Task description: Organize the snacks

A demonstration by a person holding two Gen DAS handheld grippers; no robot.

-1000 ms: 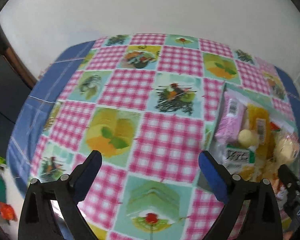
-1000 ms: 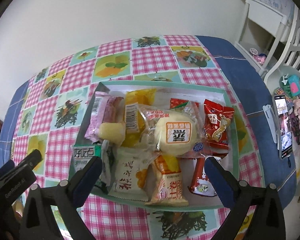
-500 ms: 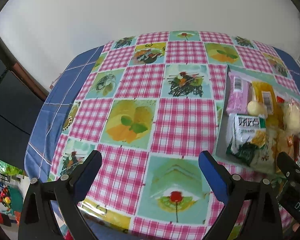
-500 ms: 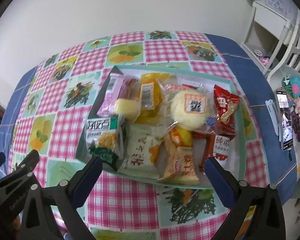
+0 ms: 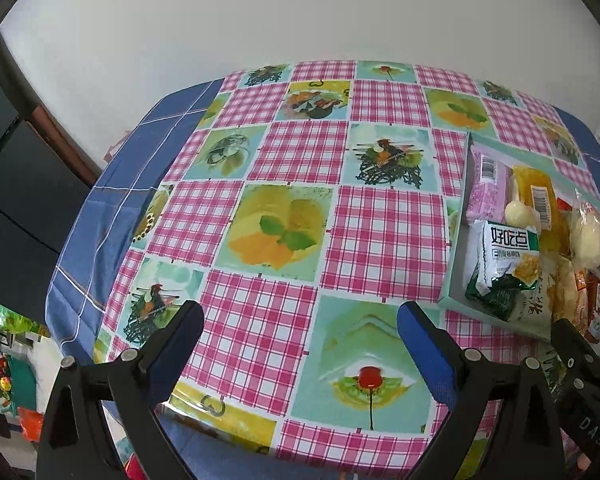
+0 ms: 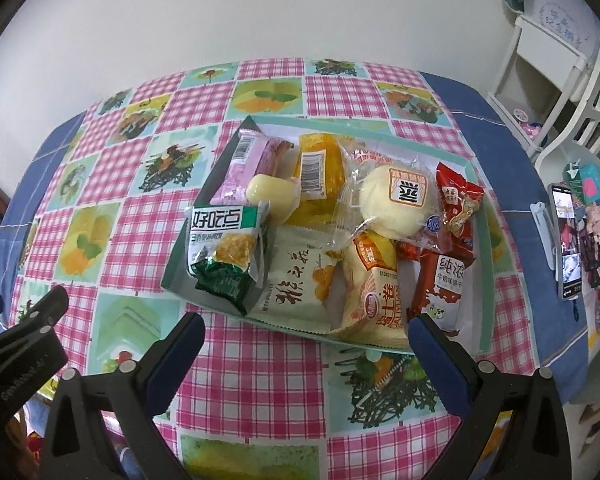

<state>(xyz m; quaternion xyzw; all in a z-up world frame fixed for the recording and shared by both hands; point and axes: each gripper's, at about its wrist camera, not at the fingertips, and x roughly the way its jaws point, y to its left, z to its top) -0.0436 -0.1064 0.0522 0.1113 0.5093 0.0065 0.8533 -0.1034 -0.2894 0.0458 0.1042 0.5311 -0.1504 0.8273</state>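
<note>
Checked tablecloth [image 5: 384,236] fills more of my view now — both grippers, left [image 5: 298,346] and right [image 6: 306,354], have pulled back wide open, empty, snacks [image 6: 324,240] piled in the tray [image 6: 485,320].

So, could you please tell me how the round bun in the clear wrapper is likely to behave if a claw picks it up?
The round bun looks soft, so it would probably squash under a firm squeeze. Its clear, glossy wrapper may be slippery. It lies on top of other packets in the tray, so lifting it should disturb little.

The desk's cloth [image 5: 388,232] is pink-and-white gingham with teal fruit squares, blue-bordered. The tray [image 6: 485,272] is pale green; in it lie a pink wafer pack [image 6: 246,164], a green-white cracker pack [image 6: 224,256] and a red pouch [image 6: 460,208].
</note>
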